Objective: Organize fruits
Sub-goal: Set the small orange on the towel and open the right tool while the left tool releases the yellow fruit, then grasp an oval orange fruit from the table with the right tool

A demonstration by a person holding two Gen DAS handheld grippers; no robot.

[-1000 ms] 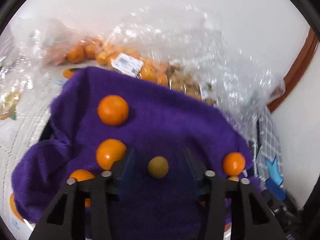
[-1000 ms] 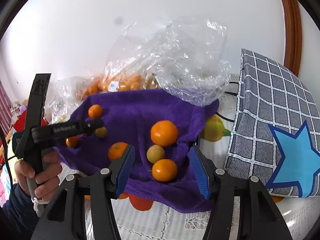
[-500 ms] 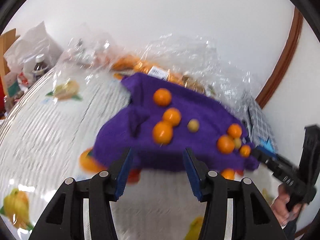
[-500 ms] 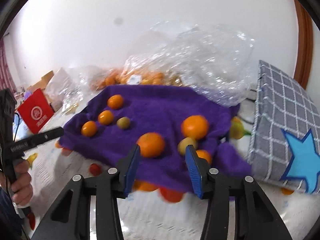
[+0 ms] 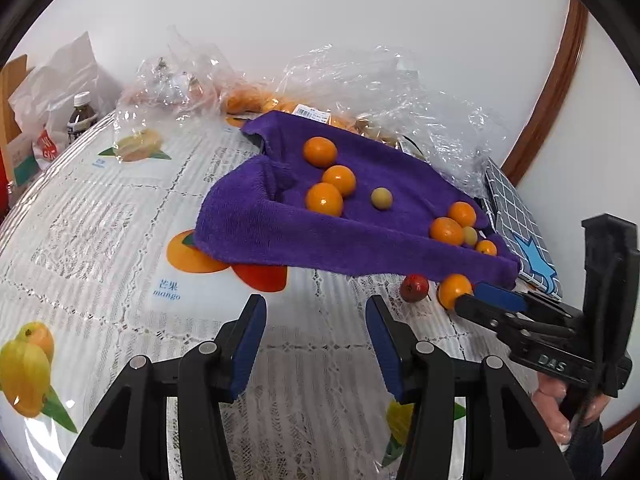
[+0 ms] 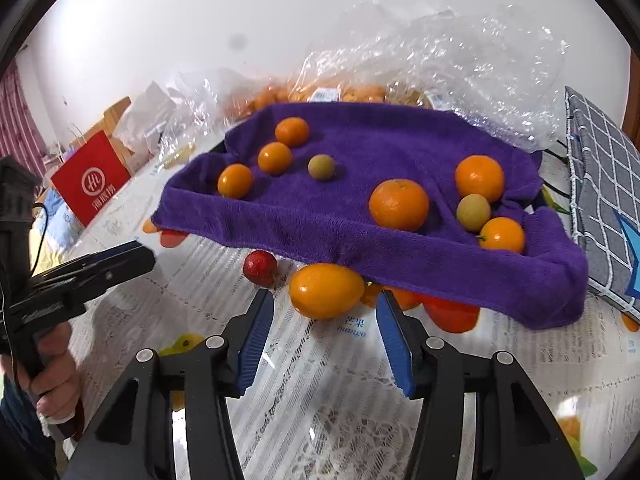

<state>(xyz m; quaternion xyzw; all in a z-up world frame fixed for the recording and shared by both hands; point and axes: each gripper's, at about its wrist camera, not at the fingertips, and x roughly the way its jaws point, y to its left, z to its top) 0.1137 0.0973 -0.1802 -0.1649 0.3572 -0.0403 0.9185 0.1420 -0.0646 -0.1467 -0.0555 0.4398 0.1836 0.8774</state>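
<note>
Fingers (image 6: 256, 336) of your right gripper (image 6: 325, 334) have just been opening, bracketing loose orange fruit (image 6: 326, 290) without touching. Fruit lies on tablecloth (image 6: 320, 392) below purple towel (image 6: 360, 216) edge, long axis 9-to-3 o'clock. Red fruit (image 6: 260, 267) at its 10 o'clock. Your left gripper (image 5: 316, 344) parted, empty.

fruits (image 6: 398, 205) on towel (image 6: 360, 236), bags (image 6: 440, 52) behind
</note>
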